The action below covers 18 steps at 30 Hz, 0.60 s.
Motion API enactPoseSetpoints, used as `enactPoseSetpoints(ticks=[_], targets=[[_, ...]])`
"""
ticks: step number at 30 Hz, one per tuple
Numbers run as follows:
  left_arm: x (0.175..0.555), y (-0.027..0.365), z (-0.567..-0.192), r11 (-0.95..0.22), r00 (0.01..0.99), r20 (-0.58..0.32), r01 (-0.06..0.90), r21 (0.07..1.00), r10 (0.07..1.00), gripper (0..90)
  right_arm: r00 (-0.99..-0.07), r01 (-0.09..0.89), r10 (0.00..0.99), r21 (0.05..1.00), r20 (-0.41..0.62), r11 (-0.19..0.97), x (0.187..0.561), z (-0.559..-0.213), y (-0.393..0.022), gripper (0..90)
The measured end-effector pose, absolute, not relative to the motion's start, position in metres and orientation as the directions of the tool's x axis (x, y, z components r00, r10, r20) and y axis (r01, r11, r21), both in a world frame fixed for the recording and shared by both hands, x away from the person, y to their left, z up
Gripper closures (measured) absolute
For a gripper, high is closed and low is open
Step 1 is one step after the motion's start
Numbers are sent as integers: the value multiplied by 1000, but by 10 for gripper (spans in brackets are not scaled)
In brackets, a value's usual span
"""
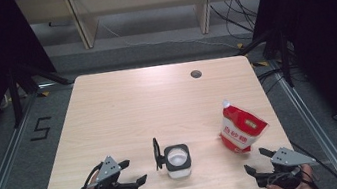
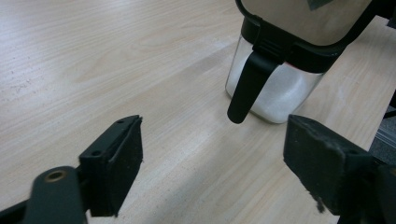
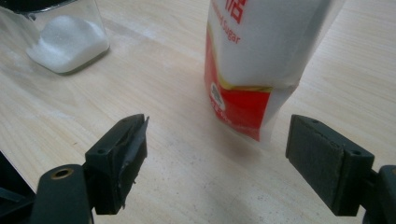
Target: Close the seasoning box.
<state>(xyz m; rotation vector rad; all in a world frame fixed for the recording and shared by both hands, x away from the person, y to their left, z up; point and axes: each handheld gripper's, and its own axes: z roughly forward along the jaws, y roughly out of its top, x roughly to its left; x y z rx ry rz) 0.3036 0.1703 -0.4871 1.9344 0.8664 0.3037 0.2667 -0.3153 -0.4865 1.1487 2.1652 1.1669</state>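
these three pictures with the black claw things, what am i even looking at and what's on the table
A person sits at a wooden table and holds a hand tool with two black jaws in each hand. The wide picture comes from a camera above the table. There the left gripper is at the lower left and the right gripper at the lower right. The other two pictures come from small cameras riding on those tools, looking out along their jaws.

On the table stand a clear sugar jar, partly filled with white sugar and with its black lid flipped open, and a red and white sugar bag, upright. The left gripper's picture looks at the jar, the right one's at the bag. Both pairs of jaws are open and hold nothing.
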Motion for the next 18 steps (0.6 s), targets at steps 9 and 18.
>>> enactPoseSetpoints(ticks=[9,18], targets=[[307,167,-477,-311,735,-120,421,852,667,499,-588,451,809,836,15,313,270,-488,-315,214],[310,153,-459,-329,756,-49,341,880,653,804,-566,475,824,828,29,297,267,-486,-313,216]])
